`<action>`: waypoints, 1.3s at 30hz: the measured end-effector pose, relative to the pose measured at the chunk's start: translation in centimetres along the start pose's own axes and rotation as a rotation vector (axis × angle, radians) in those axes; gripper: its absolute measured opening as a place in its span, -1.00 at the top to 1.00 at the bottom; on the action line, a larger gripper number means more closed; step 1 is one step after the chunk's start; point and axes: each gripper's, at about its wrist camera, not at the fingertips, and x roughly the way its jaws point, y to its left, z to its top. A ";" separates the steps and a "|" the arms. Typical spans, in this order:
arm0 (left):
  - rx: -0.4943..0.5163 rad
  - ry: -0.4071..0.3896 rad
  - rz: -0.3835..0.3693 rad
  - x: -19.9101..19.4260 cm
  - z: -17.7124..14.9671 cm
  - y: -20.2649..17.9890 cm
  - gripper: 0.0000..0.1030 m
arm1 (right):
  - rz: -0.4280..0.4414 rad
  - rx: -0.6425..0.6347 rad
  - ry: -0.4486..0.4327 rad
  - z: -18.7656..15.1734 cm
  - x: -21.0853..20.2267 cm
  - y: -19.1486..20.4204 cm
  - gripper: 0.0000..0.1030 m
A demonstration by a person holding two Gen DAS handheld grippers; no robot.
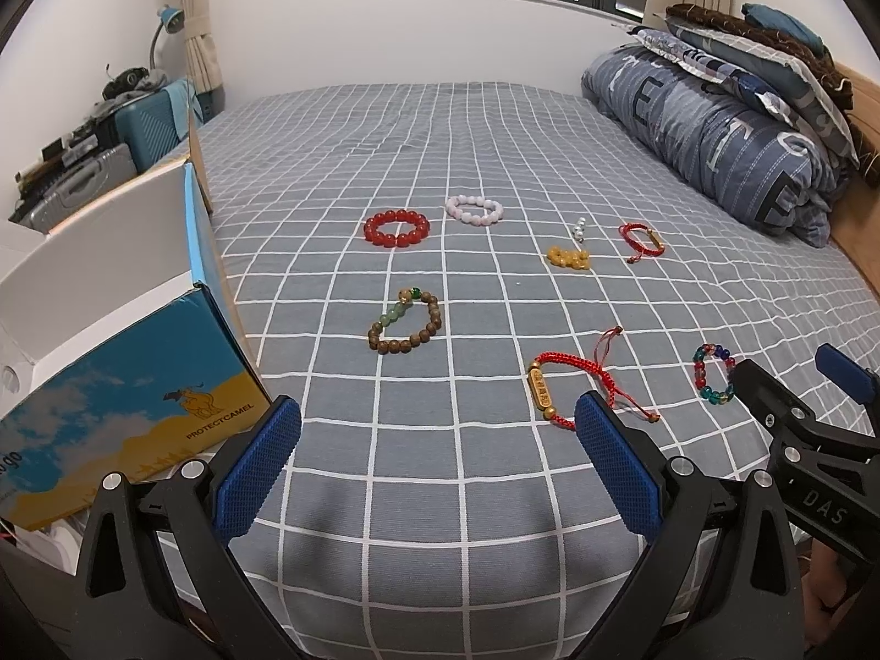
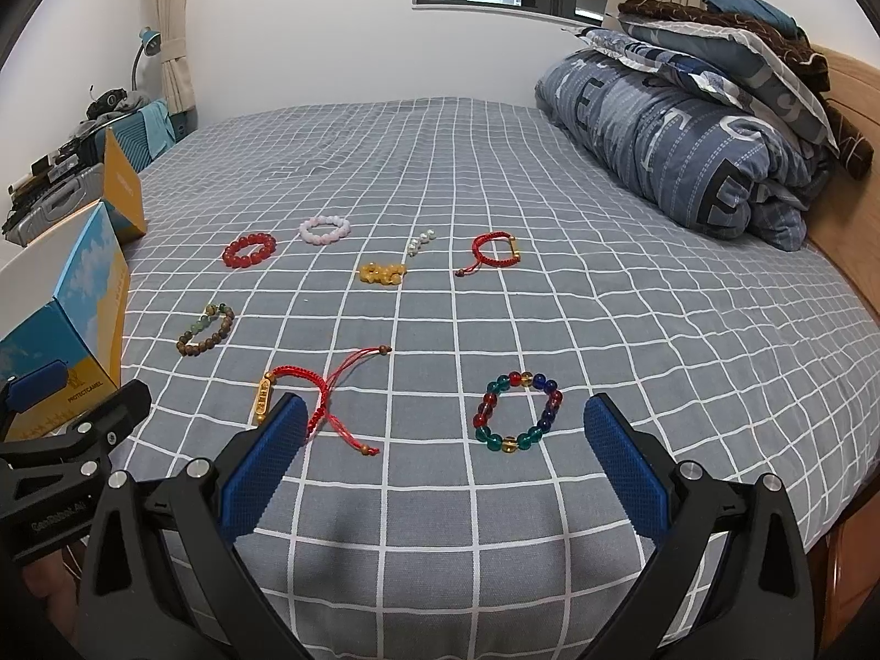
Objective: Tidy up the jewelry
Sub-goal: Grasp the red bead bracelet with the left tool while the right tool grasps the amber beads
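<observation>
Seven pieces of jewelry lie spread on the bed (image 1: pixel 495 132), which is covered by a grey sheet with a white grid. Farthest back sit a red bead bracelet (image 1: pixel 396 228) and, just beside it, a pale pink bead bracelet (image 1: pixel 474 210). To their right lie a yellow bead bracelet (image 1: pixel 568 258) with a short string of pearls at its far end, and a small red cord bracelet (image 1: pixel 641 242). Nearer the cameras are a brown wooden bead bracelet (image 1: pixel 405 322), a larger red cord bracelet with a gold bar (image 1: pixel 572 385), and a multicoloured glass bead bracelet (image 2: pixel 517 410).

Both tools hover low over the near edge of the bed. The left hand-held gripper (image 1: pixel 440 467) is spread wide and grasps nothing; the gold-bar bracelet lies just ahead of its right finger. The right hand-held gripper (image 2: pixel 445 467) is likewise spread and bare, with the glass bead bracelet lying ahead between its fingers. An open blue and yellow cardboard box (image 1: pixel 137 385) stands at the bed's left side, and a folded quilt (image 1: pixel 715 132) with pillows is stacked at the right.
</observation>
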 end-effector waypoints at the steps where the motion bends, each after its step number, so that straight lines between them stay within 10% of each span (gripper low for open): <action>1: 0.000 0.001 -0.001 0.0 0.0 0.0 -0.89 | 0.000 0.000 -0.002 0.0 0.0 0.0 -0.88; 16: -0.025 -0.012 0.040 1.1 7.0 1.6 -0.89 | 0.009 -0.018 -0.016 6.4 -0.2 0.6 -0.88; 39: -0.095 0.224 0.055 20.3 15.9 4.2 -0.89 | 0.079 -0.117 0.259 11.9 18.8 5.5 -0.88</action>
